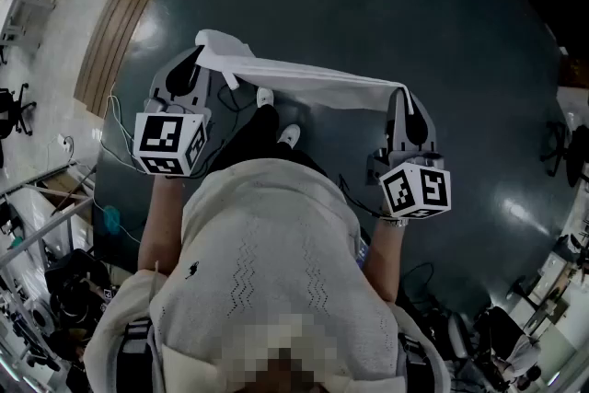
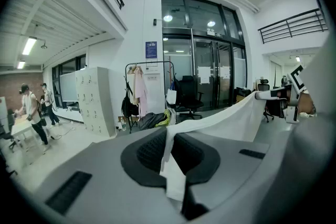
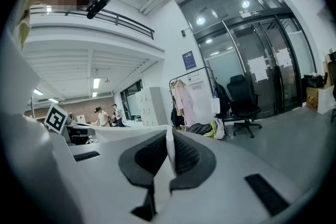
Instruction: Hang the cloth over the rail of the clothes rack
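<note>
- left gripper (image 2: 169,150): jaws were clamped on one end of the white fabric cloth (image 2: 226,119), with a short tail left on the camera side.
- right gripper (image 3: 169,157): jaws were pinched on the other end, the cloth edge-on between the ribbed black pads (image 3: 186,152).
- cloth was stretched as a band between the two grippers, in the air ahead of the torso, above the dark glossy floor (image 1: 368,5).
- both grippers were held out front, well apart and tipped slightly below level; forearms (image 1: 161,225) ran back to the white knit sweater (image 1: 276,271).
- black tube-frame clothes rack (image 2: 149,93), carrying garments, stood by the glass doors (image 2: 210,86), well apart from the cloth.
- blue wall sign (image 2: 151,50) and white sheets (image 2: 203,72) on the doors: print was too small to read.
- marker cubes (image 1: 170,143) carried black-and-white square patterns only.
- hands were hidden under the cubes.
</note>
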